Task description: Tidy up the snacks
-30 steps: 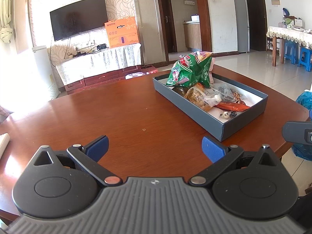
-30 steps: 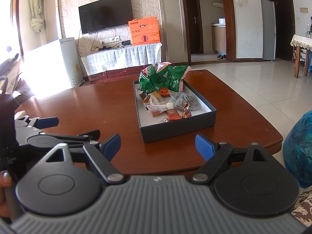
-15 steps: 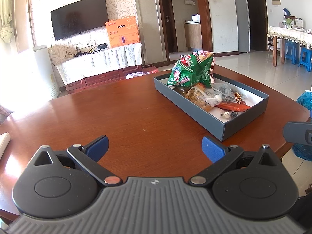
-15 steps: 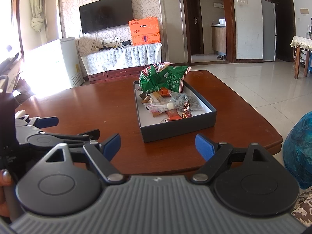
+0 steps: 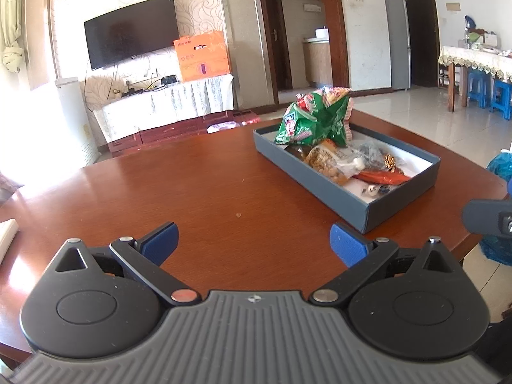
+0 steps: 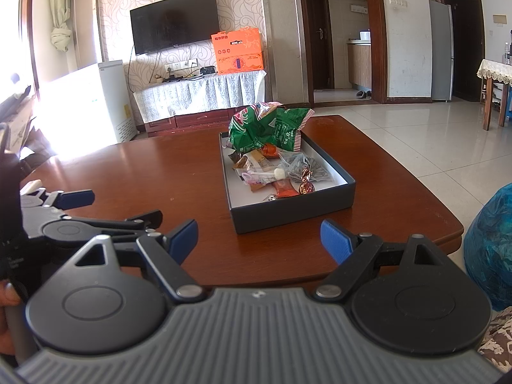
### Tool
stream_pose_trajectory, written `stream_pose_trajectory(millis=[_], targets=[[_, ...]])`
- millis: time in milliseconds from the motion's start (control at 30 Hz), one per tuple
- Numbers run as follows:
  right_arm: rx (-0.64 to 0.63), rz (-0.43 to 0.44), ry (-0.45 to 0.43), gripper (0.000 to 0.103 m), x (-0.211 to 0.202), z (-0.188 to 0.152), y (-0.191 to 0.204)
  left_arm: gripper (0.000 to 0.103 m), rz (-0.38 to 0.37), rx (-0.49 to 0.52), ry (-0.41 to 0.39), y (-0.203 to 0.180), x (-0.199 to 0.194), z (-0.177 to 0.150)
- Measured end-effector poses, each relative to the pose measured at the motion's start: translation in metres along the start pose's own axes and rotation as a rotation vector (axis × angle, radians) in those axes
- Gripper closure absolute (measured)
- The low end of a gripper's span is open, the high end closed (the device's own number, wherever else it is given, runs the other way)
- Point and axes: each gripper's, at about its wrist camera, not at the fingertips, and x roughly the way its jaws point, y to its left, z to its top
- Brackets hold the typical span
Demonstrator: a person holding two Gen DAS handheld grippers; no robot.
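Reddish-brown polished wood fills the lower half of the left wrist view, where the desk [image 5: 198, 192] is seen bare in front of the left tongs [image 5: 254, 243]. These tongs are spread wide, with nothing between the blue pads [image 5: 160, 243]. The dark grey snack box [image 5: 339, 188] is found to the right of centre, well apart from the tongs and ahead of them to the right; its long axis runs from the middle of the frame down toward the lower right. A crumpled green chip bag [image 5: 313, 118] is propped at the far end of the box, and smaller wrapped snacks [image 5: 352, 164] are heaped in the middle. A dark part of the other device is glimpsed at the right edge.

Seen from the right wrist view, the right tongs [image 6: 258, 238] are likewise held spread and empty. The snack box [image 6: 288, 211] is placed almost straight ahead, just above the gap between the pads, its long axis pointing away toward the upper centre of the frame. The green chip bag [image 6: 268, 128] is at the far end and the wrapped snacks [image 6: 275, 172] lie nearer. The left tongs [image 6: 112, 208] are seen at lower left.

By judgement, the right tongs are the nearer and better aligned with the box, so a straight forward reach along its long axis would be called for, with the small sweets met first.
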Motion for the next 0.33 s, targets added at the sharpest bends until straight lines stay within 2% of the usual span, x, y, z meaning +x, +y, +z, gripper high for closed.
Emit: stream_pose_trajectory(millis=[333], targets=[[0.0,0.001,0.0,0.018,0.0,0.0,-0.0001,0.0,0.016,-0.006,0.004,-0.0017,-0.0002,0.0015]])
